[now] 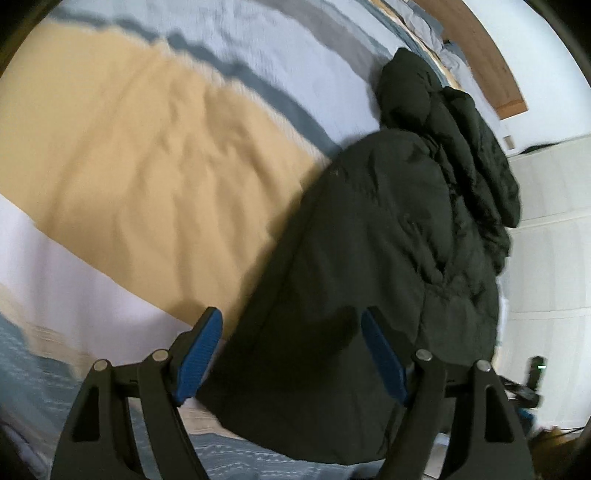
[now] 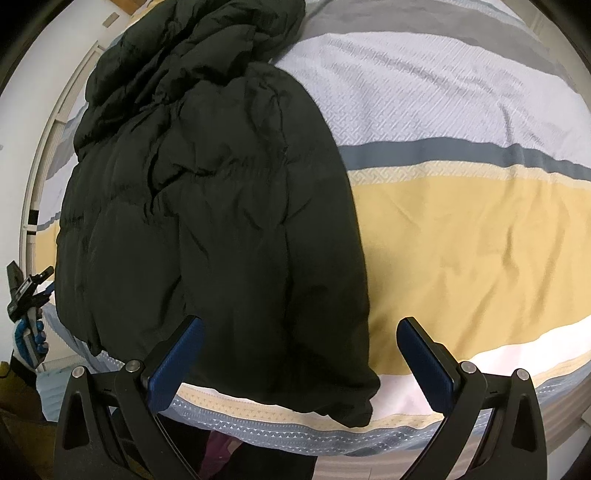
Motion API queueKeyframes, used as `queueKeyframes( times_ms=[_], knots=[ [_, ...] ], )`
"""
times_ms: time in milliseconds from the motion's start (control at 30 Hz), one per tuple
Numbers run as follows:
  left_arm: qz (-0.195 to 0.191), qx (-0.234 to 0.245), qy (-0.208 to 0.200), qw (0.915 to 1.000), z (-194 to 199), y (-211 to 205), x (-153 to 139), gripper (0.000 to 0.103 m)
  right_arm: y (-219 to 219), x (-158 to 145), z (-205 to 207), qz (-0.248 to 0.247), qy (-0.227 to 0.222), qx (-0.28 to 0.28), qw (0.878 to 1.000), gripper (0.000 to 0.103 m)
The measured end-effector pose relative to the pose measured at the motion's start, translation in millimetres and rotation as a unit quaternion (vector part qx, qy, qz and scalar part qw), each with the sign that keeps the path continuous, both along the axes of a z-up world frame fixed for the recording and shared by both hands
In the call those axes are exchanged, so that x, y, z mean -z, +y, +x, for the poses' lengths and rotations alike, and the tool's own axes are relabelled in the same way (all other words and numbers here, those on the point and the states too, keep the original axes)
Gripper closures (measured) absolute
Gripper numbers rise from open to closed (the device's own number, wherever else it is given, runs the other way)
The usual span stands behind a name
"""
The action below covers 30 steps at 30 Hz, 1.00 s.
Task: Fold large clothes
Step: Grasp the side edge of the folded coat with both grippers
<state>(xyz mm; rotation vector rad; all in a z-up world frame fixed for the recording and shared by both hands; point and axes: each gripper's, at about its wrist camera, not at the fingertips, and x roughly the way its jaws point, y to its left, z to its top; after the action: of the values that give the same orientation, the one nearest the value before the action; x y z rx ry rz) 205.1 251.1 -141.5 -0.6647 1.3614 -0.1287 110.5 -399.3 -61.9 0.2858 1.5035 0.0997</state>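
Observation:
A black puffer jacket lies lengthwise on the striped bed cover, its hood end bunched at the far side and its hem near the bed's front edge. My right gripper stands open above the hem's right corner, blue pads wide apart and gripping nothing. In the left wrist view the jacket fills the right half. My left gripper is open just over the jacket's near edge, one pad above the bed cover, the other above the dark fabric.
A wooden headboard and grey pillows close the far end of the bed. A gloved hand holding a black tool shows at the bed's left side. White panels and dark items lie beyond the bed.

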Motion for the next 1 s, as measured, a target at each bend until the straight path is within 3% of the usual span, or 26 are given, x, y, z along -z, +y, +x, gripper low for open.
queueKeyframes(
  times_ms=[133, 500, 633, 833, 1000],
  knots=[
    [-0.085, 0.004, 0.024, 0.996, 3.6, 0.2, 33.0, 0.024, 4.8, 10.7, -4.2, 0.013, 0.01, -0.001, 1.0, 0.001],
    [-0.165, 0.005, 0.046, 0.9851, -4.8, -2.8, 55.7, 0.021, -8.0, 54.8, -6.5, 0.064, 0.031, 0.044, 0.996, 0.001],
    [-0.209, 0.001, 0.06, 0.976, -10.4, -15.4, 63.0, 0.021, -5.7, 77.5, -15.1, 0.107, 0.054, 0.052, 0.991, 0.001],
    [-0.221, 0.004, 0.054, 0.9738, -18.3, -24.9, 61.7, 0.021, 2.0, 86.5, -23.2, 0.139, 0.062, 0.045, 0.987, 0.001],
    [-0.199, 0.021, 0.056, 0.9783, -20.2, -41.9, 53.3, 0.023, -7.0, 84.7, -17.9, 0.147, 0.076, 0.043, 0.985, 0.003]
  ],
)
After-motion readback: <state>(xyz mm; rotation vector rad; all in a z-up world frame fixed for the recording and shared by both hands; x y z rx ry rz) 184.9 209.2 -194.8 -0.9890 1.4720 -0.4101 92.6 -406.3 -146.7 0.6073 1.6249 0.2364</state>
